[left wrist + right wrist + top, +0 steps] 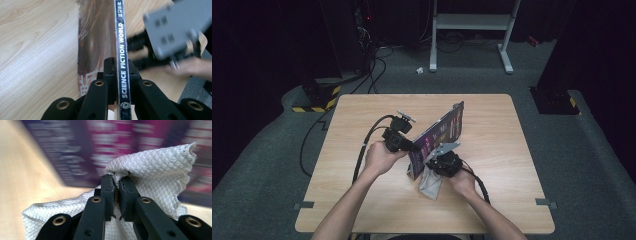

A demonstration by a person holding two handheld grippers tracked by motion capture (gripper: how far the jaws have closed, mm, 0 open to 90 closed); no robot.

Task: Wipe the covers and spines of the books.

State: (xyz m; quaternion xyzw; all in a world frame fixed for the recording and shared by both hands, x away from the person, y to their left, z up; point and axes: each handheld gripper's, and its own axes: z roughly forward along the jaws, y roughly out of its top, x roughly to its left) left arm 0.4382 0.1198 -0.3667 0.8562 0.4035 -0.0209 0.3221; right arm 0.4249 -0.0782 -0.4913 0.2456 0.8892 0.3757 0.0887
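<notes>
A thin magazine [443, 131] with a purple cover stands on edge on the wooden table [492, 195], tilted. In the left gripper view its spine [121, 50] reads "SCIENCE FICTION WORLD". My left gripper [121, 72] is shut on that spine and holds the magazine upright; it is at the magazine's left side [408, 145] in the high view. My right gripper [116, 182] is shut on a white waffle-textured cloth [155, 167], held close against the purple cover. From above, the cloth [430, 184] hangs below the right gripper [438, 159] at the magazine's near end.
The table's edges lie well away from both hands, with bare wood to the left, right and front. On the floor beyond stand a white metal frame [472, 30] and a base with yellow-black hazard tape [319, 100]. Black cables [362, 150] trail from the grippers.
</notes>
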